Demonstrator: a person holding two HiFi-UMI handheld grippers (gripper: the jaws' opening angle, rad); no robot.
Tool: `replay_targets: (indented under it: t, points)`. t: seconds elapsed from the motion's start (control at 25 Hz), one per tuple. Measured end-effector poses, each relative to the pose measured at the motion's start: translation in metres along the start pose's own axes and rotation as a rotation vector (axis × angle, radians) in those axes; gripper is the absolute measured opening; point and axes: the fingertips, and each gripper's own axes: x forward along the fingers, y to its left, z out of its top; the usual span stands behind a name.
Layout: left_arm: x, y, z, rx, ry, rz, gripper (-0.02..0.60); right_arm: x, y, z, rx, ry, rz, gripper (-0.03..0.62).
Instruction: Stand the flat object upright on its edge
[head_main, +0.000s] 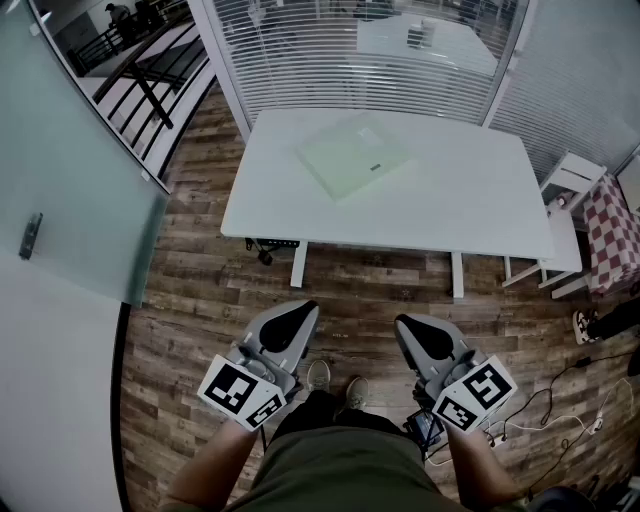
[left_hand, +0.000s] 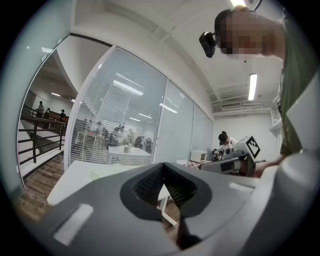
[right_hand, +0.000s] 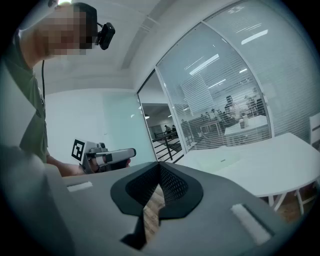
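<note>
Head view only: pale green flat rectangular sheet (head_main: 352, 155) lies flat on the white rectangular table (head_main: 480, 215), well apart from both grippers. Gripper views only: left gripper (left_hand: 162, 184) and right gripper (right_hand: 159, 189) each have jaws pressed together, holding nothing.

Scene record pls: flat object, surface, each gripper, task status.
object: pale green flat rectangular item, lying flat, set at an angle, on the far left part of the tabletop
surface: white rectangular table
left gripper: jaws together, nothing between them, over the wood-plank floor, short of the table
right gripper: jaws together, nothing between them, also short of the table
contact: neither gripper touches the item
task status: not started; item not yet on its edge
</note>
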Motion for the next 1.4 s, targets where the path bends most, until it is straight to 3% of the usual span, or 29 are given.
replay_targets:
  t: [0.4, 0.56, 0.76, 1.0, 1.4]
  points:
    - [0.007, -0.008, 0.003, 0.008, -0.006, -0.003, 0.0, -0.005, -0.003, 0.003, -0.008, -0.008, 0.012, 0.011]
    - [0.008, -0.01, 0.006, 0.016, -0.013, 0.006, 0.0, -0.01, -0.008, 0.009, 0.059, -0.034, 0.017, 0.011]
    - [0.01, -0.016, 0.006, 0.021, -0.018, 0.016, 0.0, -0.016, -0.016, 0.001, 0.034, -0.001, -0.014, 0.011]
    - [0.014, -0.019, 0.002, 0.024, -0.013, 0.023, 0.0, -0.023, -0.027, -0.005, 0.102, -0.001, -0.008, 0.011]
    - [0.025, -0.013, -0.005, 0.011, -0.007, 0.027, 0.0, -0.024, -0.039, -0.007, 0.079, 0.013, -0.027, 0.011]
